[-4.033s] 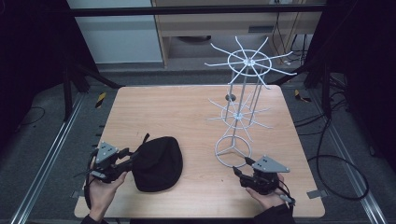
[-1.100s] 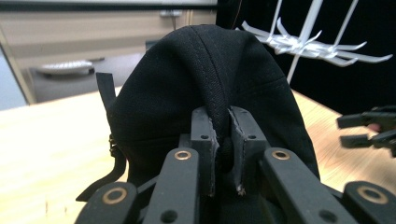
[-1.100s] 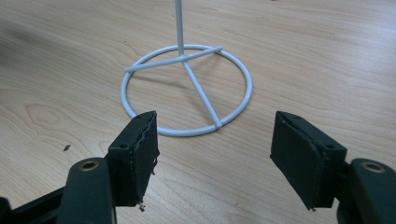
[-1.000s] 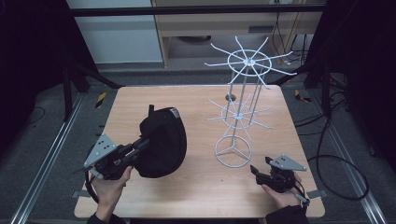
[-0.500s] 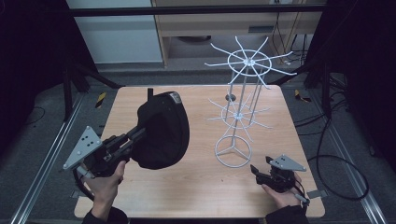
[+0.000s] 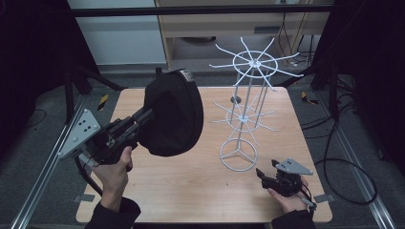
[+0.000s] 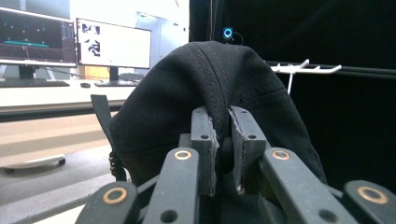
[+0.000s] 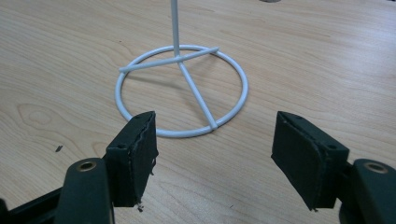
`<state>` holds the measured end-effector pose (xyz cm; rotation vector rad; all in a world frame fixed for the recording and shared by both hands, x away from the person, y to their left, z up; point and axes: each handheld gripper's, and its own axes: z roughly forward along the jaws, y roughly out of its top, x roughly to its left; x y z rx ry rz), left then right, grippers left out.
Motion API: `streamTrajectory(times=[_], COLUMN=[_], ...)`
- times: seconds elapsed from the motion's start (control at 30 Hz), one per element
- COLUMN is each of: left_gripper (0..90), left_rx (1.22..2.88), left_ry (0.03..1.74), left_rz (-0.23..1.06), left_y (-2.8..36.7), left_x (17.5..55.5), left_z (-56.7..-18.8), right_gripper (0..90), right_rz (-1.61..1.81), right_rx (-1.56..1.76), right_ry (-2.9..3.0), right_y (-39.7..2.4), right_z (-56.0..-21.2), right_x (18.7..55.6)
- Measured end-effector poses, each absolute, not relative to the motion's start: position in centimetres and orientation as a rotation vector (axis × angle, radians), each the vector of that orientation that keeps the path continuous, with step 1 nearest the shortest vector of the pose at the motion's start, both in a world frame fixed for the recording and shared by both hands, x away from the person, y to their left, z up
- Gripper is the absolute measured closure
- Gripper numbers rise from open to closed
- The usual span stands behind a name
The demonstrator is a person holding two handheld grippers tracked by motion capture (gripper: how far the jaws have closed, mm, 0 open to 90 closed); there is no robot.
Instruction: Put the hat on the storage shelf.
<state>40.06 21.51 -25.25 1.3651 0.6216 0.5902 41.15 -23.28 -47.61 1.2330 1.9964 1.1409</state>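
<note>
A black cap (image 6: 173, 113) hangs in the air over the left half of the table, held up by my left gripper (image 6: 143, 118), which is shut on its edge. In the left gripper view the two jaws pinch a fold of the cap (image 7: 210, 102) between them. A white wire rack (image 6: 246, 102) with two tiers of radiating hooks stands right of centre on a ring base (image 8: 182, 88). My right gripper (image 6: 263, 174) rests low near the table's front right, open, with its jaws wide apart just short of the ring base.
The wooden table (image 6: 191, 186) has bare room in front and to the left of the rack. A small dark disc (image 6: 235, 99) lies behind the rack. Metal frame rails (image 6: 43, 162) run along both sides. Monitors (image 7: 112, 44) stand beyond the cap.
My left gripper has lifted the cap from the table and carried it up and to the right, toward the rack. The right gripper drew back from the ring base and now stays still.
</note>
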Motion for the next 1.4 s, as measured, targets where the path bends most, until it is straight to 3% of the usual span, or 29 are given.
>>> streamTrajectory(times=[0.73, 1.4], left_gripper=[80.6, 80.6], left_rx=[1.335, 1.402], left_ry=[0.576, 0.573], left_rz=[0.587, 0.500], left_y=[18.6, 15.6], left_x=[41.9, 44.6], left_z=[-21.1, -22.1], right_gripper=[30.6, 30.6], right_rz=[1.142, 1.148], right_rx=[1.229, 1.234], right_ry=[2.003, 2.009], right_y=[-23.3, -23.3], right_z=[-47.7, -47.7], right_x=[41.2, 41.2])
